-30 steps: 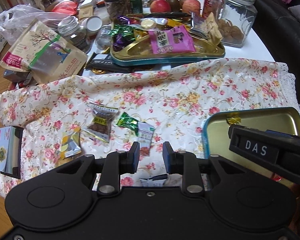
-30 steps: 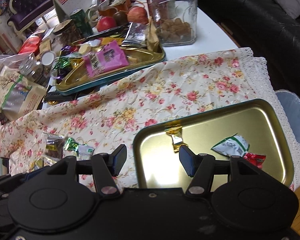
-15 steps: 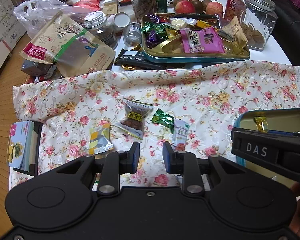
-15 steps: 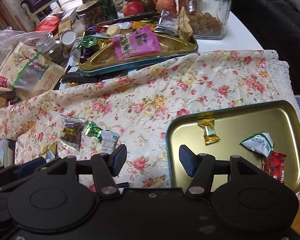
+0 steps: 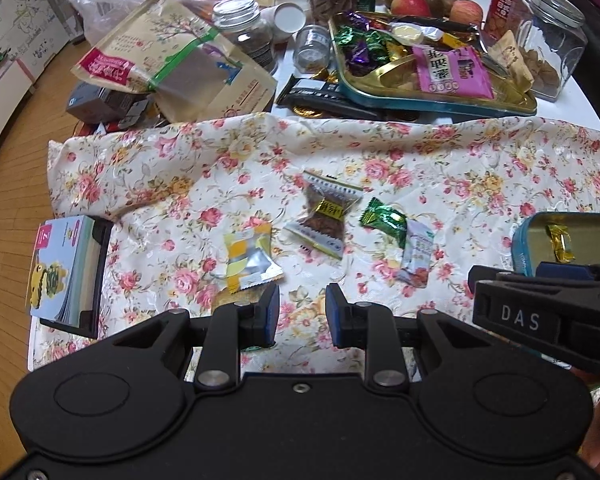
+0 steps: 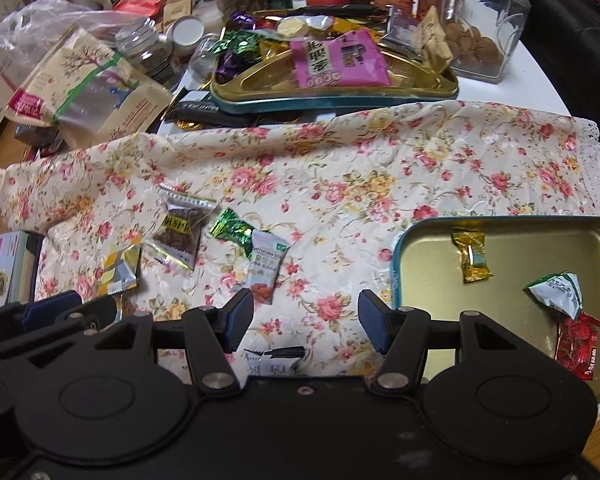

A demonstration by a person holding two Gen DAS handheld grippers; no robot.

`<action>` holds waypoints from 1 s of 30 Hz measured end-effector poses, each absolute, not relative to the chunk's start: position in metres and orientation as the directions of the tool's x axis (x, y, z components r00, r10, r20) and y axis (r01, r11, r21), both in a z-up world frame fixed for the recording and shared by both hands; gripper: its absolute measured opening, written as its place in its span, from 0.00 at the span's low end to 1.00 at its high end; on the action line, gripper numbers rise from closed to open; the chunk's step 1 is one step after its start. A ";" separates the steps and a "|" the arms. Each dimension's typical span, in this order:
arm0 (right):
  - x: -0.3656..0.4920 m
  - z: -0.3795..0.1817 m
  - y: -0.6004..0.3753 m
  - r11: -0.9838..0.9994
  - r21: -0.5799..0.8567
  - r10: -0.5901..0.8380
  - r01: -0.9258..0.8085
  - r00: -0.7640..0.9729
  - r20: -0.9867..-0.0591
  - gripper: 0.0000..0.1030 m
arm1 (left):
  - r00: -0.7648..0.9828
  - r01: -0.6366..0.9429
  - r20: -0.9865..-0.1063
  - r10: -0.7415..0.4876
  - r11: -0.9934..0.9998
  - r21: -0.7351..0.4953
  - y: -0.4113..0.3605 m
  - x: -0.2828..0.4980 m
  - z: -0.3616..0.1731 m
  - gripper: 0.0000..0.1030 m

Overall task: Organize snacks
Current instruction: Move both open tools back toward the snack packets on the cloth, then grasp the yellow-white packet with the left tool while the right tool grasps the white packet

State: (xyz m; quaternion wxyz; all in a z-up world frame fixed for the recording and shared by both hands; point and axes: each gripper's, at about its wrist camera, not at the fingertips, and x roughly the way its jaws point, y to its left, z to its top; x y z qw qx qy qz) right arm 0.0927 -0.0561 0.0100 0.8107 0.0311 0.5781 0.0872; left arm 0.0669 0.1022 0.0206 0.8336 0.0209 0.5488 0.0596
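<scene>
Worktop, floral cloth point(image 5: 420, 168), contents listed left to right.

1. Small booklet point(image 5: 56, 268) with a cartoon cover, standing in a black holder at the cloth's left edge; a "Z" on a pink corner patch is the only legible mark.
2. Yellow-and-silver snack packet point(image 5: 248, 260), flat on the cloth; print too small to read.
3. Clear-wrapped brown snack point(image 5: 326, 216) with a yellow label in Chinese characters, just right of item 2.
4. Green foil candy point(image 5: 382, 220), touching the top corner of item 5.
5. Pale nut packet point(image 6: 266, 266), green corner patch, Latin lettering too blurred to read.
6. Left hand-held gripper point(image 5: 302, 314): over the cloth just below items 2 and 3, jaws narrowly parted, nothing between them.
7. Right hand-held gripper point(image 6: 304, 316): over bare cloth between item 5 and the tin, jaws well apart, holding nothing. In the left wrist view its side carries a plate reading "DAS".
8. Gold tin tray point(image 6: 512, 224) with teal rim, at the cloth's right end. Holds a gold-wrapped candy point(image 6: 472, 258), a white-and-green packet point(image 6: 556, 292) and a red packet point(image 6: 578, 342) with Chinese characters.
9. Behind the cloth: a second gold tray point(image 5: 440, 96) heaped with sweets, topped by a pink packet point(image 5: 452, 70) with large Chinese characters.
</scene>
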 end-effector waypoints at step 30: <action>0.085 -0.032 -0.023 0.978 0.113 0.149 -0.178 0.208 -0.967 0.56 | 0.324 -0.123 -0.938 0.126 0.988 0.090 0.159 0.066 -0.007 0.35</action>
